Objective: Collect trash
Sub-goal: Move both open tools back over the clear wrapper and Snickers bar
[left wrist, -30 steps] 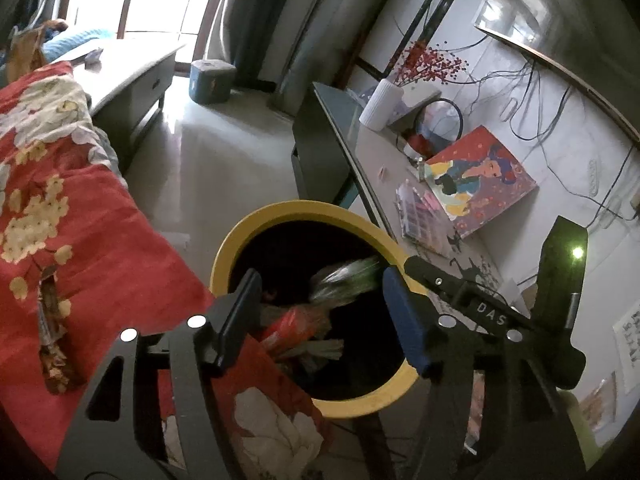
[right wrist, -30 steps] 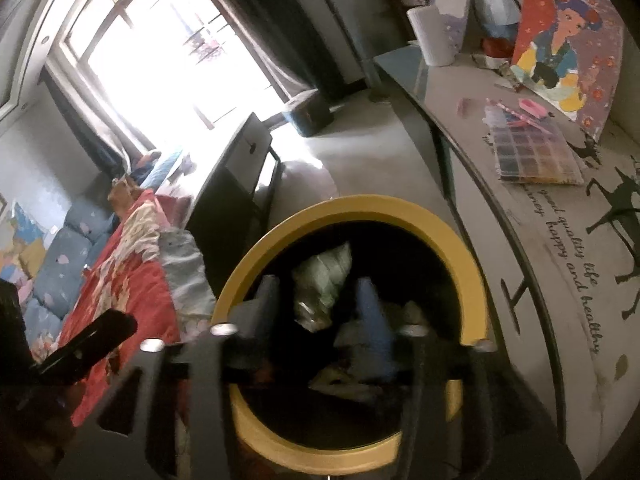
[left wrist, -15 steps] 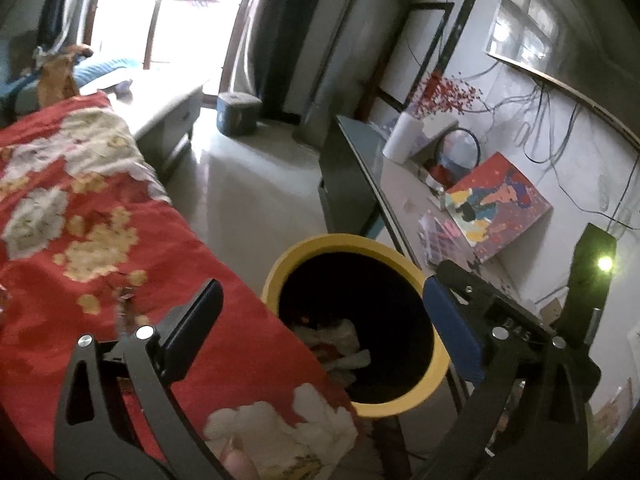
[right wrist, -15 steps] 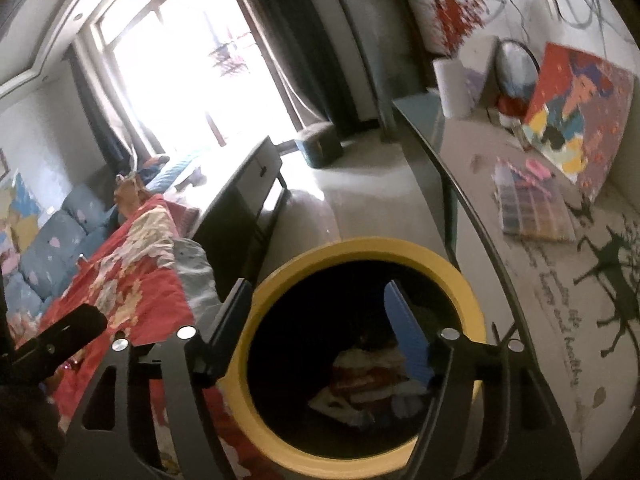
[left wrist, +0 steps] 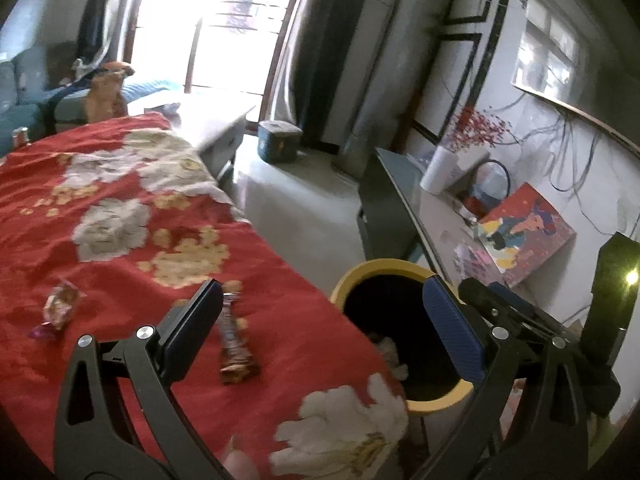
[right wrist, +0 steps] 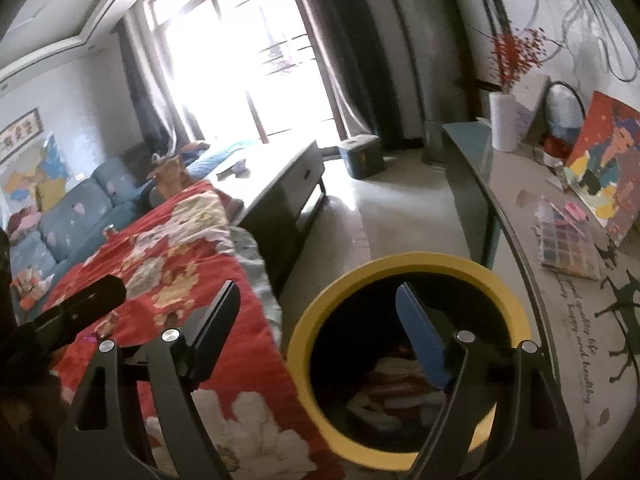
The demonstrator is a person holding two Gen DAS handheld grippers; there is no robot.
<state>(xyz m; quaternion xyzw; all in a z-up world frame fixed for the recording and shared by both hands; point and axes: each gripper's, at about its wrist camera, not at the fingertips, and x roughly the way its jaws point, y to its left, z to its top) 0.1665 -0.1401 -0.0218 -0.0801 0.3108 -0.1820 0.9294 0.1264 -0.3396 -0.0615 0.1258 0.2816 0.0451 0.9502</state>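
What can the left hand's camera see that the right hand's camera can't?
Only the left wrist view shows trash lying on the red flowered blanket: a brown wrapper and a crinkled candy wrapper. It also shows the open, empty left gripper.

Only the right wrist view shows the blue sofa, the wall pictures above it, and the right gripper, its jaws opening with nothing between them.

Both show the yellow-rimmed bin with trash inside, the blanket, the bright window and the painting.

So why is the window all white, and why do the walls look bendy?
Left wrist view: sunlight overexposes the window, washing it out, and the red blanket is slightly blurred. Right wrist view: same glare at the window; the fisheye lens bends the table edge.
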